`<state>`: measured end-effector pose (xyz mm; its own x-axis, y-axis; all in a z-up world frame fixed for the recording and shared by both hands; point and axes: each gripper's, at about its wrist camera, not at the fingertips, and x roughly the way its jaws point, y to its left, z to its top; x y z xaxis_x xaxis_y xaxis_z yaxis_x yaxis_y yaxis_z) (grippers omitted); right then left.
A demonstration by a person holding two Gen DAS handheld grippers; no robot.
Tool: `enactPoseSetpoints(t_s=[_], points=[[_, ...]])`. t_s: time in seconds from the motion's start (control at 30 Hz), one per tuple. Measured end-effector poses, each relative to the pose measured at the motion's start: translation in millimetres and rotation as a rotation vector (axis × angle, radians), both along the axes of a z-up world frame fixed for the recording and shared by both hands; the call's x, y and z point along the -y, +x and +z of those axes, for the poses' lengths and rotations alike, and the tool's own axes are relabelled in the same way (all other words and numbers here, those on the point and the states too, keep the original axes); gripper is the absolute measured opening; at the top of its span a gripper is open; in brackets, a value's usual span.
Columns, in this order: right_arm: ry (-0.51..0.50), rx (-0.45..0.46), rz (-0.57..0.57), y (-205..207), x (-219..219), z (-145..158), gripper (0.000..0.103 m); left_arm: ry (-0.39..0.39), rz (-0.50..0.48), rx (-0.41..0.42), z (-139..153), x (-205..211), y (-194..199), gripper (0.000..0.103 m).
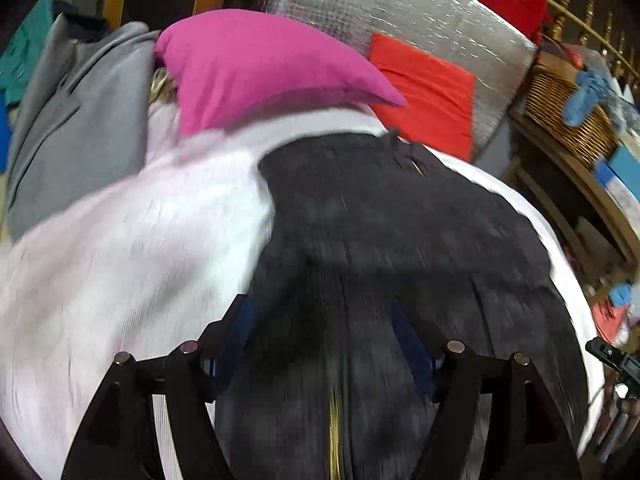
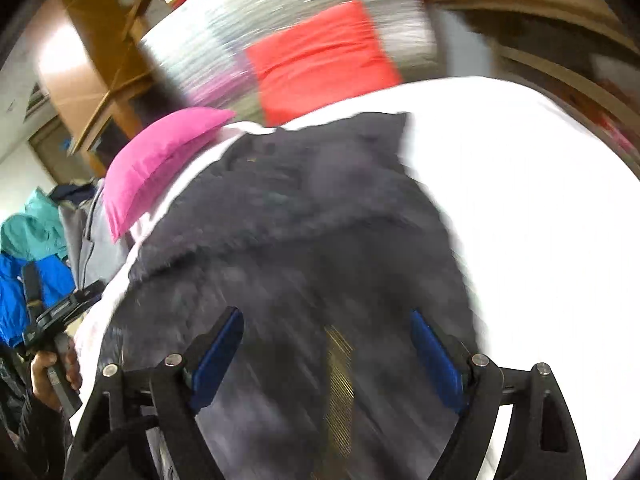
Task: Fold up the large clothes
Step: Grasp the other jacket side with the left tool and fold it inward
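A large dark grey garment (image 1: 400,224) with a gold zipper line lies spread on a white bedsheet (image 1: 132,248); it also shows in the right wrist view (image 2: 304,216), with part folded over near its top. My left gripper (image 1: 320,312) is open, its blue pads apart, just above the garment's near end. My right gripper (image 2: 326,320) is open too, its jaws wide above the garment near the gold zipper (image 2: 340,364). Neither holds cloth. Both views are motion-blurred.
A pink pillow (image 1: 256,68) and grey jacket (image 1: 76,120) lie at the bed's far left. A red cloth (image 1: 428,92) hangs on a silver foil panel (image 1: 400,4). A wicker basket (image 1: 568,112) sits on a wooden shelf right. The left hand-held gripper (image 2: 52,320) shows at left.
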<state>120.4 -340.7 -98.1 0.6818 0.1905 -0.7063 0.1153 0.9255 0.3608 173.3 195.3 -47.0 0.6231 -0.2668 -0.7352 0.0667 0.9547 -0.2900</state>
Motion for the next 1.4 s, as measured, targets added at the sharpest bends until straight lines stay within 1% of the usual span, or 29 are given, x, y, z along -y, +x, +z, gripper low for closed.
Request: enactPoseSetpoints(t_s=[0.03,0.1,0.17,0.2,0.27,0.3,0.4,0.43,0.5,0.57,0.6,0.67,0.77,0.93,1.07,1.13,1.2,1.27,1.33,1.37,1.4], points=[[-0.004,-0.015,-0.030,-27.0,12.7,-3.4,0.087,-0.031,0.002,-0.008,0.9,-4.1,-22.5,0.078],[0.009,-0.044,-0.082,-70.6,32.0,-10.9,0.087,-0.072,0.023,-0.042,-2.7,-12.6,-60.4,0.081],[0.057,-0.066,-0.114,-107.4,46.6,-19.8,0.087,-0.091,0.052,-0.062,-11.4,-16.8,-89.3,0.081],[0.075,-0.069,-0.121,-117.7,49.3,-21.3,0.087,-0.089,0.077,-0.079,-15.3,-19.5,-106.9,0.081],[0.125,-0.056,-0.151,-146.5,54.0,-27.1,0.087,-0.101,0.121,-0.107,-22.7,-28.8,-138.4,0.081],[0.146,-0.051,-0.159,-153.8,53.4,-29.1,0.087,-0.110,0.139,-0.116,-24.8,-30.1,-146.3,0.081],[0.208,-0.034,-0.166,-167.3,51.5,-34.9,0.087,-0.191,0.194,-0.169,-34.0,-42.4,-179.6,0.081],[0.229,-0.032,-0.160,-168.5,49.1,-37.3,0.087,-0.205,0.207,-0.185,-36.3,-44.2,-187.2,0.081],[0.245,-0.038,-0.142,-166.0,41.2,-39.8,0.087,-0.192,0.217,-0.200,-39.9,-42.9,-195.8,0.081],[0.240,-0.035,-0.101,-158.0,29.5,-41.8,0.087,-0.161,0.218,-0.201,-43.2,-39.2,-201.7,0.081],[0.221,-0.036,-0.089,-155.7,24.3,-42.8,0.087,-0.156,0.216,-0.198,-43.3,-38.1,-203.0,0.081],[0.194,-0.039,-0.081,-149.5,16.5,-44.3,0.087,-0.137,0.211,-0.197,-44.4,-34.4,-203.3,0.081],[0.192,-0.039,-0.081,-146.4,13.8,-47.2,0.087,-0.120,0.201,-0.189,-45.9,-28.2,-201.4,0.081],[0.189,-0.044,-0.073,-137.8,9.4,-50.5,0.087,-0.054,0.188,-0.212,-55.6,-16.4,-195.7,0.081],[0.183,-0.046,-0.053,-134.3,5.6,-49.8,0.087,-0.056,0.173,-0.188,-50.0,-11.9,-193.0,0.081],[0.190,-0.030,-0.055,-135.0,6.0,-46.1,0.087,-0.074,0.166,-0.155,-44.0,-11.9,-191.6,0.081],[0.186,-0.017,-0.061,-135.5,6.6,-43.2,0.087,-0.075,0.165,-0.138,-41.8,-11.5,-188.3,0.081],[0.185,-0.039,-0.057,-130.0,5.6,-47.7,0.087,-0.059,0.166,-0.162,-49.0,-10.7,-180.4,0.081],[0.178,-0.068,-0.055,-124.2,4.9,-55.4,0.087,-0.077,0.167,-0.204,-57.5,-10.5,-174.9,0.079],[0.171,-0.069,-0.055,-123.2,3.6,-55.9,0.086,-0.092,0.167,-0.200,-58.3,-10.4,-175.0,0.074],[0.159,-0.067,-0.053,-122.7,1.6,-54.7,0.081,-0.083,0.170,-0.194,-57.2,-9.1,-175.2,0.061]])
